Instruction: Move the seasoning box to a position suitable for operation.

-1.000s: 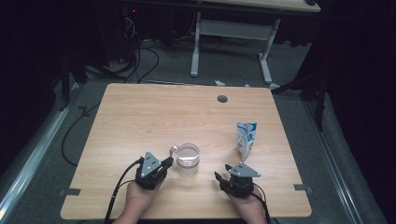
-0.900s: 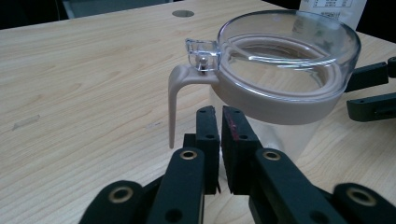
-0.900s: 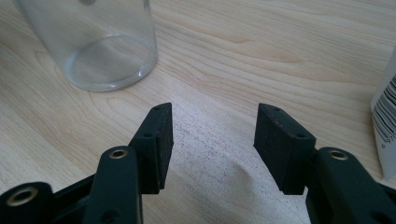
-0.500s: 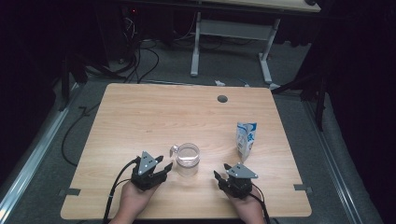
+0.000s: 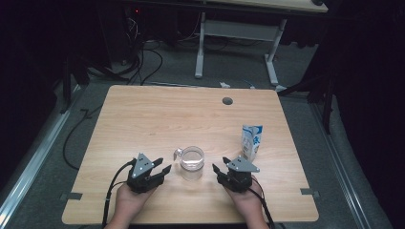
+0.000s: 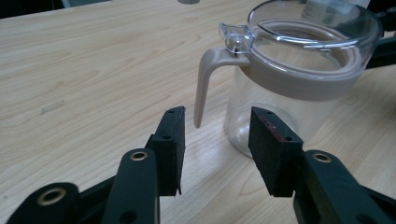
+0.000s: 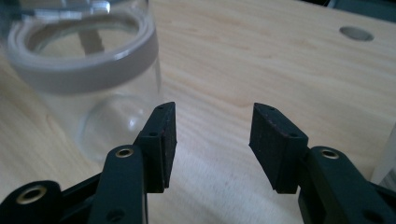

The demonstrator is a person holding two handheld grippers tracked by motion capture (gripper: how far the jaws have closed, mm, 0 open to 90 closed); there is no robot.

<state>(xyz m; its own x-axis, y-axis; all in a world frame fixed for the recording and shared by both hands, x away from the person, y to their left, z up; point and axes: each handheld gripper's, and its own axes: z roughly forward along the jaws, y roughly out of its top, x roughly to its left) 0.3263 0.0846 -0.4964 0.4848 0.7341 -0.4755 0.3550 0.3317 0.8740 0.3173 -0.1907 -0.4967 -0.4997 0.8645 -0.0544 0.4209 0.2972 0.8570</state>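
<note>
A clear glass jug (image 5: 192,162) with a beige band and handle (image 6: 205,79) stands near the table's front edge, between my two grippers. My left gripper (image 5: 162,165) sits just left of it, open. Its jaws have just been closing a little, and the handle's tip hangs just beyond the pads, untouched (image 6: 215,126). My right gripper (image 5: 219,163) is close on the jug's right, open, with bare table between its pads (image 7: 212,126). Its jaws have narrowed slightly. The jug (image 7: 88,79) stands off its left jaw.
A blue and white milk carton (image 5: 251,141) stands upright behind my right gripper. The wooden table (image 5: 167,114) has a round cable hole (image 5: 227,101) near its far edge. Cables and desk legs lie on the floor beyond.
My left gripper opened and drew back slightly from the jug's handle. My right gripper shifted a little toward the jug. The jug and carton have not moved.
</note>
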